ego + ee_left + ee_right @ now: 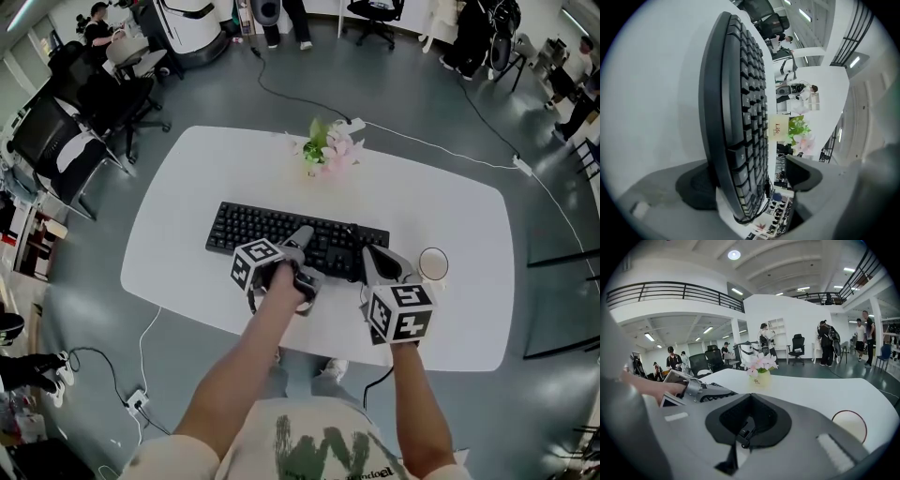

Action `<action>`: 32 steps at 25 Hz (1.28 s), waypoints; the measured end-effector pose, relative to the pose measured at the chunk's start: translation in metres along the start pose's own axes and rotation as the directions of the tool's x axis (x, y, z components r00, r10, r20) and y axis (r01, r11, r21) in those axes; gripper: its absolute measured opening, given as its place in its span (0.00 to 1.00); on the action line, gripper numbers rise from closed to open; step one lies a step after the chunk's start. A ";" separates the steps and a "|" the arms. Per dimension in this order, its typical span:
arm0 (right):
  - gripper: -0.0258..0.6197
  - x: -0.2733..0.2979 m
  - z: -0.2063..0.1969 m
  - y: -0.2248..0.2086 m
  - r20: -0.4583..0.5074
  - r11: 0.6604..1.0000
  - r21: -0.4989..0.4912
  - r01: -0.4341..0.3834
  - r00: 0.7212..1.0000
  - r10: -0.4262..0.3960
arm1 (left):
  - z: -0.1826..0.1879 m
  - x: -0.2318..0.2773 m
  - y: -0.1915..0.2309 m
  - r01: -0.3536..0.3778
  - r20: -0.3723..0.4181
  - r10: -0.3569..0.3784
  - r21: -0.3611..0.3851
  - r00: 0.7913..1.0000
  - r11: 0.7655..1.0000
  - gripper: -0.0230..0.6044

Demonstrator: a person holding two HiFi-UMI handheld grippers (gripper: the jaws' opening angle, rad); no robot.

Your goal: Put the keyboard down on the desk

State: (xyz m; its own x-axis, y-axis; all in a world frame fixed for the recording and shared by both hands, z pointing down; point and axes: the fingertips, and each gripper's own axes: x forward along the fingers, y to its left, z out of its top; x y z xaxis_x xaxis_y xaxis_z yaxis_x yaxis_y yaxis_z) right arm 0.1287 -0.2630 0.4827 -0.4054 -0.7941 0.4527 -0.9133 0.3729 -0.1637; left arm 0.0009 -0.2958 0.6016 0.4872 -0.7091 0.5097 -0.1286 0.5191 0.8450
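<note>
A black keyboard point(267, 230) lies across the middle of the white desk point(178, 244). My left gripper point(302, 246) is at its near edge, right of centre. In the left gripper view the keyboard point(740, 93) runs between the wide-apart jaws of the left gripper point(747, 180). The pad point(801, 173) on the key side stands clear of the keys, so the gripper is open. My right gripper point(372, 255) points at the keyboard's right end. In its own view the right gripper point(743, 432) has its black pads together with nothing between them.
A vase of pink flowers point(328, 150) stands behind the keyboard at the far edge. A round white coaster-like disc point(433, 264) lies just right of the right gripper. A power strip point(354, 124) and cables sit at the back; office chairs point(66, 141) stand to the left.
</note>
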 end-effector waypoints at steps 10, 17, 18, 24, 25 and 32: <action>0.04 -0.002 0.002 0.006 0.000 1.000 -0.013 -0.024 1.000 0.024 | -0.003 -0.013 0.009 0.017 -0.009 -0.018 -0.034 1.000 0.999 0.74; 0.04 -0.001 0.009 0.013 0.010 0.999 -0.022 -0.032 0.999 0.033 | -0.003 -0.026 0.015 0.000 -0.012 0.000 -0.033 1.000 0.999 0.74; 0.04 -0.001 0.010 0.013 0.010 0.999 -0.023 -0.033 0.999 0.033 | -0.004 -0.028 0.015 0.000 -0.014 -0.001 -0.029 1.000 1.000 0.74; 0.04 -0.001 0.015 0.014 0.014 0.999 -0.026 -0.033 0.999 0.034 | -0.003 -0.035 0.010 -0.001 -0.015 0.002 0.050 1.000 0.999 0.74; 0.04 -0.001 0.015 0.014 0.016 0.999 -0.026 -0.032 0.999 0.032 | -0.003 -0.037 0.009 -0.004 -0.013 0.005 0.082 1.000 0.997 0.74; 0.04 0.000 0.024 0.012 0.035 0.999 -0.029 -0.021 0.999 0.022 | 0.010 -0.048 -0.020 0.039 0.003 -0.041 0.293 0.999 0.955 0.67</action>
State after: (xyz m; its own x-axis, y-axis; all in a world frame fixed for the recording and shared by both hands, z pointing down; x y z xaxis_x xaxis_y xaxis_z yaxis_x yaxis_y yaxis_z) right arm 0.1164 -0.2700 0.4596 -0.4266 -0.8022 0.4177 -0.9031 0.4034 -0.1476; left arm -0.0284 -0.2768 0.5622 0.4896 -0.7314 0.4747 -0.3569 0.3286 0.8744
